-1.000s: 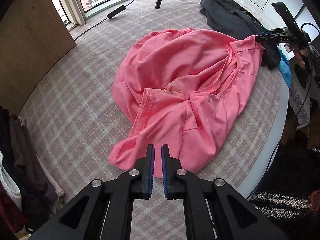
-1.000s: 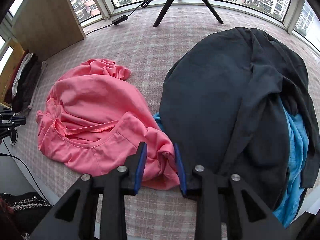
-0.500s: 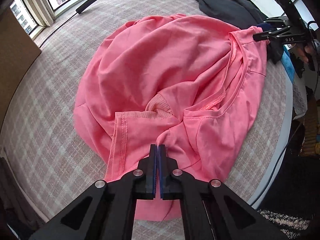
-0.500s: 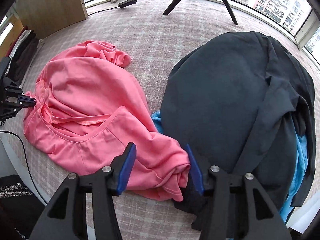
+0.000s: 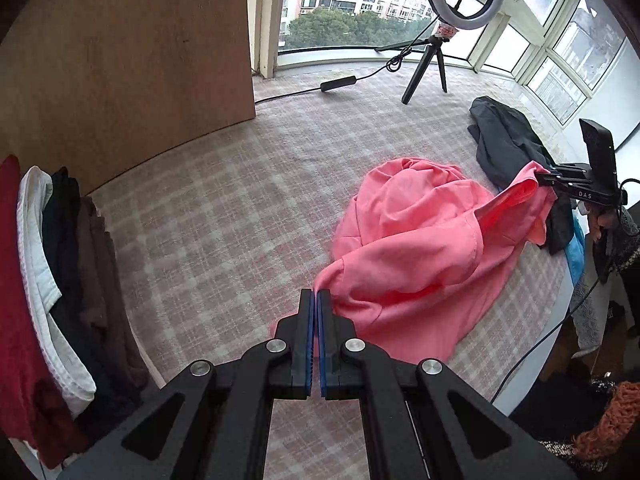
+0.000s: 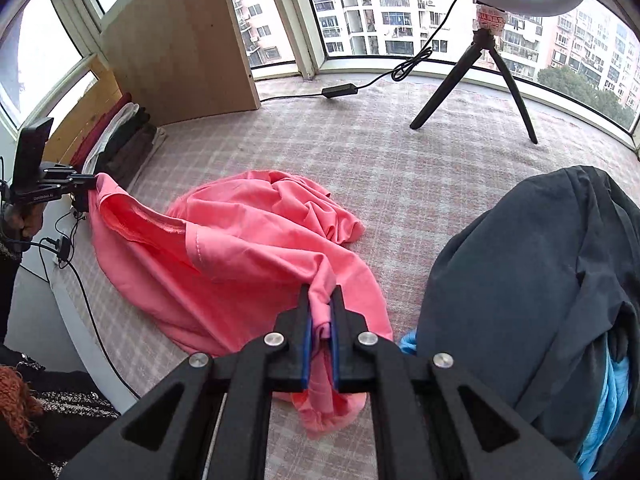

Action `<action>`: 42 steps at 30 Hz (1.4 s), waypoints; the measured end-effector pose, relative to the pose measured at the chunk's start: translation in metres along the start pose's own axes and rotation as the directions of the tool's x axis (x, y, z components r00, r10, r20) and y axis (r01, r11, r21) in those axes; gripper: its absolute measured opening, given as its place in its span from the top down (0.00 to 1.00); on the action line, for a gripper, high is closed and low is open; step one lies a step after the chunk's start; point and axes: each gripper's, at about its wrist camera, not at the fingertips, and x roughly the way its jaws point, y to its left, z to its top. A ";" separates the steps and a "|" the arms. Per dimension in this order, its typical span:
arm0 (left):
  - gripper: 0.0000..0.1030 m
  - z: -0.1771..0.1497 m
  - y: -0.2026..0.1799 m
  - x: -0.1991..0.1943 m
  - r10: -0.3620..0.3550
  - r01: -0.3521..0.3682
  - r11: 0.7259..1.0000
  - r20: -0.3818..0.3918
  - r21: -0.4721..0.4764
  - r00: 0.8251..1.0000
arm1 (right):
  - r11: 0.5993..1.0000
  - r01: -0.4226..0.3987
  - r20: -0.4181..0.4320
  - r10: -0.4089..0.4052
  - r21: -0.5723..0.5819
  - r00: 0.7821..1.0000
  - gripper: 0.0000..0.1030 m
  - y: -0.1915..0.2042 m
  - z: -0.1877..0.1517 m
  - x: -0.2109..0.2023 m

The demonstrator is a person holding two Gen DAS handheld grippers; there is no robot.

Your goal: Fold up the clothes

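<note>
The pink shirt [image 5: 412,248] lies crumpled at centre right of the plaid surface [image 5: 208,220]. The left gripper [image 5: 317,294] pinches its lower edge; the right gripper [image 6: 321,300], jaws closing, clamps bunched fabric beside the dark garment [image 6: 520,280]

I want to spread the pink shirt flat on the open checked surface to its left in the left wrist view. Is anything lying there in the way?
Nothing visible does. The pink cotton T-shirt is pinched by the left gripper and right gripper, and the checked bedcover there is bare up to the folded clothes stack.
</note>
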 end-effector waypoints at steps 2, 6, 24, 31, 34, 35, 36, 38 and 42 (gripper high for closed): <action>0.96 0.005 0.011 0.031 0.114 -0.115 0.993 -0.055 -0.021 0.992 | 0.998 0.062 -0.029 -0.062 0.005 0.998 0.81 -0.006 0.011 0.020; 0.98 0.003 0.008 0.050 0.121 -0.123 0.992 -0.080 -0.018 0.989 | 0.991 0.131 -0.063 -0.133 -0.031 0.989 0.78 -0.013 0.018 0.032; 0.82 0.002 -0.123 0.094 0.072 0.000 0.858 -0.121 0.514 0.990 | 0.973 -0.006 -0.098 -0.017 -0.232 0.995 0.48 0.011 -0.010 0.044; 1.00 0.019 -0.113 0.111 -0.001 0.083 0.909 -0.197 0.408 0.980 | 0.957 -0.030 -0.124 -0.006 -0.287 0.992 0.48 0.026 -0.004 0.062; 1.00 0.025 -0.104 0.102 -0.034 0.102 0.920 -0.183 0.378 0.983 | 0.949 -0.059 -0.182 0.001 -0.310 0.983 0.89 0.032 -0.006 0.072; 1.00 0.027 -0.100 0.098 -0.042 0.106 0.924 -0.177 0.367 0.983 | 0.948 -0.068 -0.194 0.006 -0.311 0.981 0.96 0.032 -0.007 0.073; 1.00 0.030 -0.097 0.094 -0.046 0.104 0.930 -0.169 0.353 0.984 | 0.949 -0.070 -0.189 0.011 -0.308 0.982 0.96 0.032 -0.005 0.069; 1.00 0.038 -0.088 0.084 -0.060 0.107 0.939 -0.149 0.328 0.987 | 0.950 -0.079 -0.162 0.031 -0.302 0.986 0.96 0.031 0.001 0.055; 1.00 0.068 -0.076 0.060 -0.076 0.090 0.957 -0.061 0.276 0.995 | 0.968 -0.109 -0.054 0.099 -0.227 0.994 0.96 0.018 0.031 0.021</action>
